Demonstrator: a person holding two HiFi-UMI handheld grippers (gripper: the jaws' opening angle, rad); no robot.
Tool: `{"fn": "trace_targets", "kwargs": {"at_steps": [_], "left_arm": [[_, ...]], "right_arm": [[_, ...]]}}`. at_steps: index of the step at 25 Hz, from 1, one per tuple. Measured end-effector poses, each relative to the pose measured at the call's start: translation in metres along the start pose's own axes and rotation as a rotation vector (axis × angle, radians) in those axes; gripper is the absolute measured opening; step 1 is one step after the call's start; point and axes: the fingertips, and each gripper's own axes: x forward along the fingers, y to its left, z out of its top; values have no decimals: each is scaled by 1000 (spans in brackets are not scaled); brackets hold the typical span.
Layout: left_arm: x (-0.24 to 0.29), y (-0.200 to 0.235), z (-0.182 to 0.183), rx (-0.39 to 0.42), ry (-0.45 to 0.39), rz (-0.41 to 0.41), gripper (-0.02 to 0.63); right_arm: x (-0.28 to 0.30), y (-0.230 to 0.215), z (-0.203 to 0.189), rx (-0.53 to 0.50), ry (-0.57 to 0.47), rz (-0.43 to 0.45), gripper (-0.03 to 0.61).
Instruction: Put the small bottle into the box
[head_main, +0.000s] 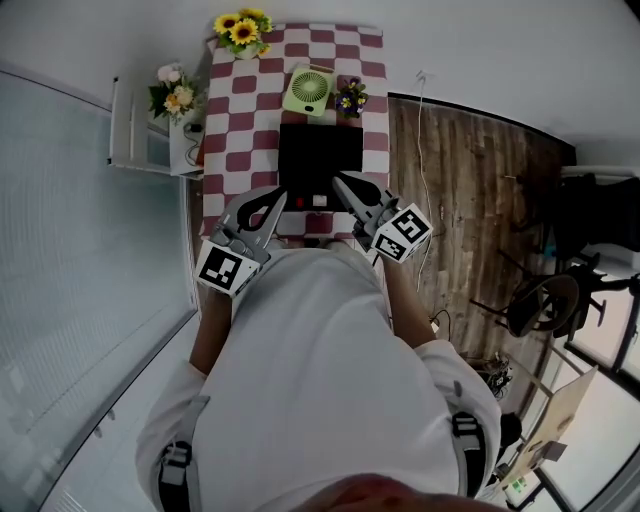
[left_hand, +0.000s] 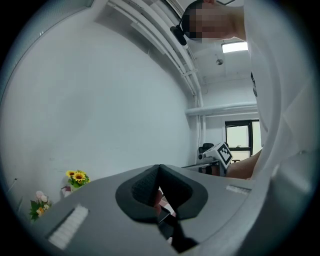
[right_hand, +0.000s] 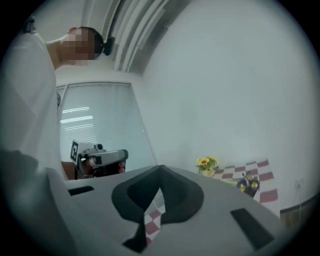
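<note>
A black box (head_main: 320, 152) sits in the middle of the red-and-white checked table (head_main: 232, 150). Small items (head_main: 308, 201) lie at the table's near edge, between the two grippers; they are too small to tell whether one is the bottle. My left gripper (head_main: 281, 197) is held in front of the person's chest, jaws shut with nothing between them. My right gripper (head_main: 340, 182) is beside it, also shut and empty. In the left gripper view the left gripper (left_hand: 159, 167) has its tips meeting, and in the right gripper view so does the right gripper (right_hand: 161, 167).
A green fan (head_main: 311, 90) and purple flowers (head_main: 351, 98) stand behind the box, with sunflowers (head_main: 243, 30) at the far left corner. A white shelf with flowers (head_main: 175, 92) stands left of the table. A wooden floor, a cable and chairs (head_main: 545, 300) lie to the right.
</note>
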Motion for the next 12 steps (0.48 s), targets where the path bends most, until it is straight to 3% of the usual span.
{"fn": "trace_targets", "kwargs": {"at_steps": [3,7,12], "left_arm": [[10,-1,11,-5,-42,9,2],[22,-3,21,-9,-55,27,2],[37,0,30,-9,-55,83,2]], "right_arm": [[-9,14,36,-162,-76,13,0],[-24,19,81,-254,-188,-26,0],[-34,12,116,-344,-176,-125,0]]}}
